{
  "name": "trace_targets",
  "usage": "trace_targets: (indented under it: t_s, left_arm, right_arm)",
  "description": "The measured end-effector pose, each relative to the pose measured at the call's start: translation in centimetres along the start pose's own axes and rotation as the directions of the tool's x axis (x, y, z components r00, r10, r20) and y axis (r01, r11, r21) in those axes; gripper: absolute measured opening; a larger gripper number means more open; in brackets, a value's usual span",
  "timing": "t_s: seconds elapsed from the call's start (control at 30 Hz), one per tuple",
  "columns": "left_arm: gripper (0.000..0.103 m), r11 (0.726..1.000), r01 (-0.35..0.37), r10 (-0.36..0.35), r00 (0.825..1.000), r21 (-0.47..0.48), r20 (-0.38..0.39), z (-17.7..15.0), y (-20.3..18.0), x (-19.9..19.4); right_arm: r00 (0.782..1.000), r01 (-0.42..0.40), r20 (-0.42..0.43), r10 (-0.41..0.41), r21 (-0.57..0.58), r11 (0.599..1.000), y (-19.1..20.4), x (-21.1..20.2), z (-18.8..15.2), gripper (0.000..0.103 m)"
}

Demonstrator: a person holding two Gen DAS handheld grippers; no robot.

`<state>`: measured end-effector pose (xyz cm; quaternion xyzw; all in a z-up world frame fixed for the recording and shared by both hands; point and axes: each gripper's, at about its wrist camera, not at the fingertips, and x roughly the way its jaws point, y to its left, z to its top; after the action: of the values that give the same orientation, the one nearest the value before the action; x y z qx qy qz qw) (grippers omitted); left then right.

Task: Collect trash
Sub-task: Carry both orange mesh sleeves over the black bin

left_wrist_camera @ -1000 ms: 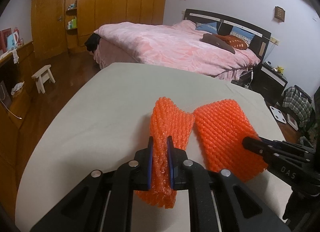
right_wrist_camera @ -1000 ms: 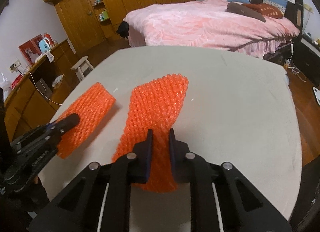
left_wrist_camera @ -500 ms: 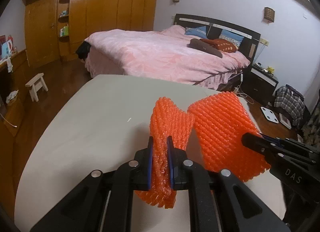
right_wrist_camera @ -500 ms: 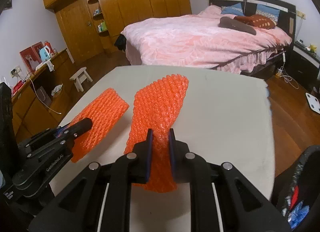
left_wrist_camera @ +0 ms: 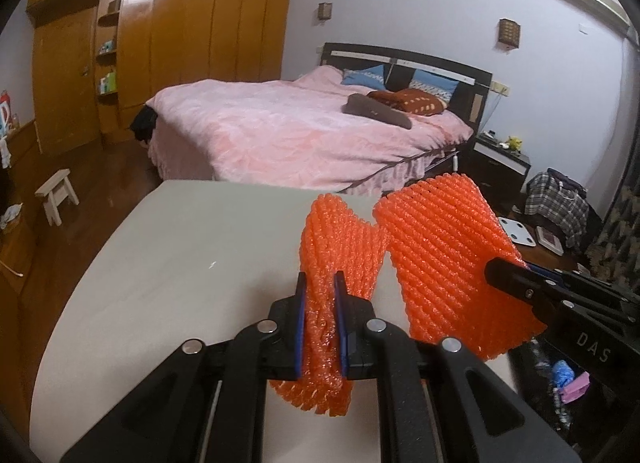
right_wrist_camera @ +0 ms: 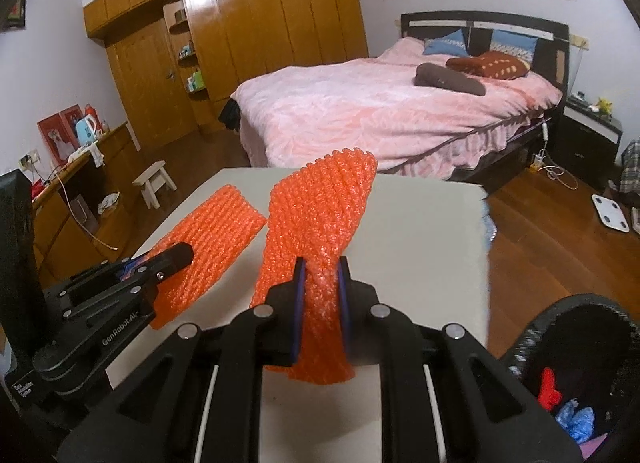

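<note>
My left gripper point(left_wrist_camera: 319, 283) is shut on an orange foam net sleeve point(left_wrist_camera: 340, 247) and holds it lifted above the white table point(left_wrist_camera: 180, 263). My right gripper point(right_wrist_camera: 321, 267) is shut on a second orange foam net sleeve point(right_wrist_camera: 320, 207), also lifted off the table point(right_wrist_camera: 420, 231). Each gripper shows in the other's view: the right gripper point(left_wrist_camera: 504, 277) with its sleeve point(left_wrist_camera: 444, 259) at the right, the left gripper point(right_wrist_camera: 176, 257) with its sleeve point(right_wrist_camera: 208, 239) at the left. A black trash bin point(right_wrist_camera: 576, 363) holding some rubbish stands at the lower right, beside the table.
A bed with a pink cover point(left_wrist_camera: 288, 131) stands beyond the table. Wooden wardrobes point(right_wrist_camera: 248, 35) line the far wall. A small white stool point(right_wrist_camera: 154, 181) and a low wooden counter point(right_wrist_camera: 72, 191) are to the left. A white scale point(right_wrist_camera: 610, 213) lies on the wood floor to the right.
Both grippers have lifted their foam sleeves up off the table and tilted upward. The trash bin has come into the right wrist view at the lower right.
</note>
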<state>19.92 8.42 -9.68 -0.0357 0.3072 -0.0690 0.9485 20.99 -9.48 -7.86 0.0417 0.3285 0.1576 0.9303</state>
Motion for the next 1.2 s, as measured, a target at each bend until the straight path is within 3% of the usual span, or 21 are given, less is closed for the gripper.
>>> trace_targets:
  t_s: [0.63, 1.2]
  left_arm:
    - [0.012, 0.984, 0.143, -0.148, 0.988, 0.106, 0.042, 1.8, -10.3, -1.6]
    - [0.012, 0.929, 0.314, -0.318, 0.948, 0.194, -0.012, 0.1, -20.2, -0.8]
  right_arm:
    - [0.986, 0.129, 0.097, -0.134, 0.058, 0.990, -6.7, -9.0, -0.7, 0.014]
    - [0.940, 0.315, 0.084, -0.330, 0.155, 0.936, -15.0, -15.4, -4.4, 0.014]
